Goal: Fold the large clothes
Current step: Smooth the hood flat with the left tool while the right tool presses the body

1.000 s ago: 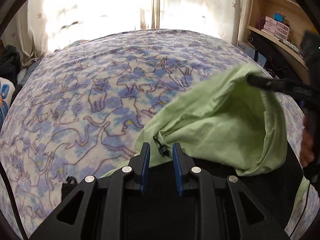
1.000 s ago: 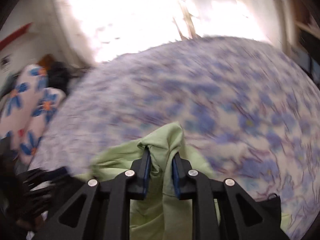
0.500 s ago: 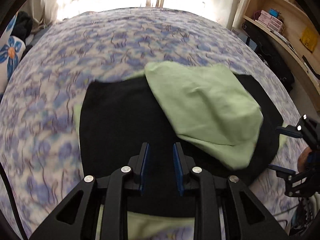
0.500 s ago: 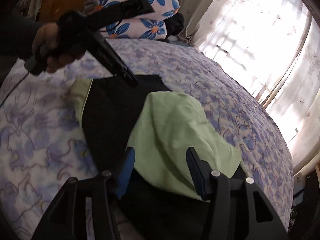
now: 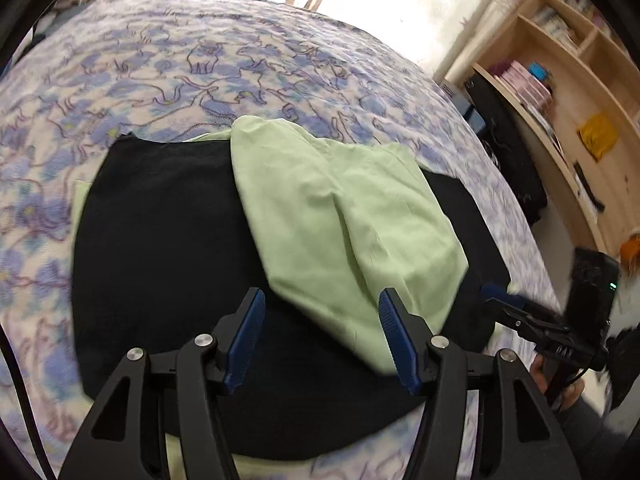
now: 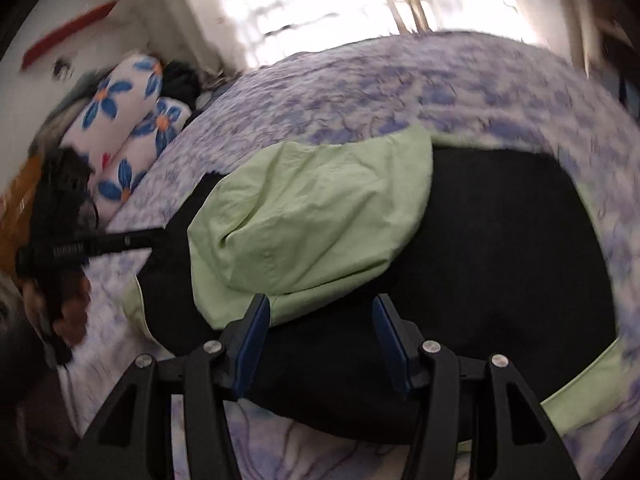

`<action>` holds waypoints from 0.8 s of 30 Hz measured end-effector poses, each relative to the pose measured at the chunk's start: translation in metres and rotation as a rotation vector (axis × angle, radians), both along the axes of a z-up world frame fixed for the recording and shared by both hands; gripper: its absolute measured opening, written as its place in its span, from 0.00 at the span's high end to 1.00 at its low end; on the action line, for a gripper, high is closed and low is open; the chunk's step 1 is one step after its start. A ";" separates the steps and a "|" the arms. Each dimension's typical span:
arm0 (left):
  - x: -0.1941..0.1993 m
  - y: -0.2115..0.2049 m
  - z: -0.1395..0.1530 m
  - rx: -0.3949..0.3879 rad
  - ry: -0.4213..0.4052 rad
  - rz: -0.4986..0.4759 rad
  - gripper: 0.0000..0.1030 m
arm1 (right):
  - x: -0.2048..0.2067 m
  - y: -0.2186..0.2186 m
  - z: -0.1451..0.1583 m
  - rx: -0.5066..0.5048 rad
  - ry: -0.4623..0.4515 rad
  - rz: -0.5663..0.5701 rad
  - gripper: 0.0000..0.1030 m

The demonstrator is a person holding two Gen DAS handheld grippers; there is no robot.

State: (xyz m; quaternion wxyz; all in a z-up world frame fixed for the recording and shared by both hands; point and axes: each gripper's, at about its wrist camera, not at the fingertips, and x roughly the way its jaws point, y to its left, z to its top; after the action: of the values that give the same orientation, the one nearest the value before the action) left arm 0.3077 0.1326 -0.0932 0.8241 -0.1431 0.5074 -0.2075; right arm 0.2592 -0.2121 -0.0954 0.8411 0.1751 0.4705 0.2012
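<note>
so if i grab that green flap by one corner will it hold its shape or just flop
Probably flop. The green flap shows soft creases and a rounded, sagging edge where it lies on the black part, so it looks like thin, limp cloth. It likely weighs little for its size. Pushed, it would probably bunch up on the fuzzy blanket rather than slide.

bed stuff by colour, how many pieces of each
green fabric: 1, the folded-over light green flap
black fabric: 1, the black garment panel spread beneath it
blue-and-white print: 1, the cat-print blanket
white with blue flowers: 2, the flowered pillows
total: 5
</note>
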 end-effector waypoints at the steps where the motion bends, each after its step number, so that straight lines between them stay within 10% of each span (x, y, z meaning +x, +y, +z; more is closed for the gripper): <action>1: 0.006 0.000 -0.005 -0.014 0.014 0.012 0.44 | 0.008 -0.008 -0.010 0.082 0.049 -0.036 0.48; 5: 0.027 0.005 -0.031 -0.103 0.077 0.059 0.44 | 0.030 -0.010 -0.043 0.231 0.160 -0.079 0.48; 7: 0.031 0.006 -0.040 -0.141 0.088 0.079 0.78 | 0.037 -0.004 -0.050 0.242 0.175 -0.079 0.48; 10: 0.027 0.003 -0.038 -0.132 0.038 0.109 0.94 | 0.044 0.011 -0.043 0.204 0.132 -0.032 0.93; 16: -0.003 -0.028 -0.011 0.030 -0.094 0.061 0.97 | 0.026 0.007 0.002 0.080 -0.012 -0.018 0.95; 24: -0.032 -0.054 -0.040 0.257 -0.110 -0.016 0.94 | 0.013 0.007 -0.041 -0.064 0.121 -0.041 0.89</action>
State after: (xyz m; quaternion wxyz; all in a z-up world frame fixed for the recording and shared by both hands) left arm 0.2760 0.0781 -0.1336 0.8604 -0.0207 0.4849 -0.1552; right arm 0.2718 -0.2048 -0.1361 0.8201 0.1697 0.5232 0.1578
